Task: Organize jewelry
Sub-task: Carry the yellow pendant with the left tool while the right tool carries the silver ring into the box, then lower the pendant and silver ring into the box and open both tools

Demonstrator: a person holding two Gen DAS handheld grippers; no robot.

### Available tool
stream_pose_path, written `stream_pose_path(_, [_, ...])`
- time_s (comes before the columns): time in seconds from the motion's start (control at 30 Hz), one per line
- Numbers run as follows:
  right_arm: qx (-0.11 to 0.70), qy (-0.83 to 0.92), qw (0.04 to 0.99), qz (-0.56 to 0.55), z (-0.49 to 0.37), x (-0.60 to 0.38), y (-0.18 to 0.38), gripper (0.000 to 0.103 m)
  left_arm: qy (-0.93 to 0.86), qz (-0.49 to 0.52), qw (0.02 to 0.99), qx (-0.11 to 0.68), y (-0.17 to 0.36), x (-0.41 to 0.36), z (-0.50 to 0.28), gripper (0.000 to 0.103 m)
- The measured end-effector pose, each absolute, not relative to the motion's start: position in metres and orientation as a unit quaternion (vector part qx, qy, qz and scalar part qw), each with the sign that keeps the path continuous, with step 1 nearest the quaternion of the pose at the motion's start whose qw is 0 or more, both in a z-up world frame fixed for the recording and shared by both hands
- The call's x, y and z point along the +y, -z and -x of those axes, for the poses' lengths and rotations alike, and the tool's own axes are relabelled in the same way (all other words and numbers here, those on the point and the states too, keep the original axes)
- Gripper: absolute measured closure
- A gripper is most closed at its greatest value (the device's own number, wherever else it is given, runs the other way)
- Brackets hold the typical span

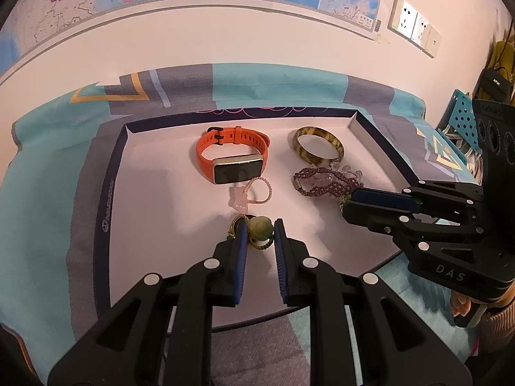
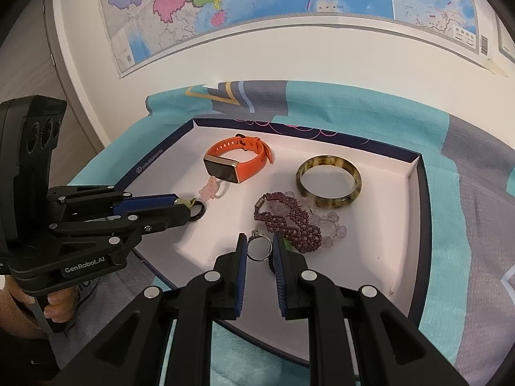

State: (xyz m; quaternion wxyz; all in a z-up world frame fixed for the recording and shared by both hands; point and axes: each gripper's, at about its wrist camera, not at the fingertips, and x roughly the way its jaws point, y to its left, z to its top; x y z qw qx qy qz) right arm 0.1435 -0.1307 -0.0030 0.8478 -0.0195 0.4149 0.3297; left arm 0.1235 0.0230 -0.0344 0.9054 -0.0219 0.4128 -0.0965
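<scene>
Between the left gripper (image 1: pixel 260 228)'s fingers sits a green bead charm (image 1: pixel 260 227), gripped narrow; between the right gripper (image 2: pixel 260 248)'s fingers a silver ring (image 2: pixel 258 249), likewise held. Both hang just over the tray (image 1: pixel 111 193)'s near floor. Beyond the fingers lie one orange watch (image 1: pixel 233 152), one amber bangle (image 1: pixel 318 144), one purple bead bracelet (image 1: pixel 325 183), one clear one (image 2: pixel 334 228) and one pink charm bracelet (image 1: pixel 254 191). I judge sorting partway: five pieces laid, two still to be placed.
</scene>
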Motion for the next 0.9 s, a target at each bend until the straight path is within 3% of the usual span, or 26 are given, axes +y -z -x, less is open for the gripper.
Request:
stream_pose_path(0.6, [0.416,-0.327,0.848,0.029,-0.147,-0.126,0.006,0.088,0.090,0.015,0.902,0.422,0.040,0.014,-0.130,0.086])
stream_pose_path(0.8, [0.412,-0.322,0.852,0.024,-0.145,-0.130,0.003,0.086,0.086,0.018,0.904,0.418,0.038,0.015,-0.127,0.068])
stream_pose_path(0.87, [0.409,-0.321,0.854,0.017,-0.141,-0.133,0.002,0.079,0.086,0.023,0.906,0.414,0.036,0.017,-0.123,0.048])
stream_pose_path(0.9, [0.407,-0.319,0.856,0.014,-0.140,-0.134,0.001,0.077,0.084,0.023,0.909,0.408,0.034,0.017,-0.120,0.045])
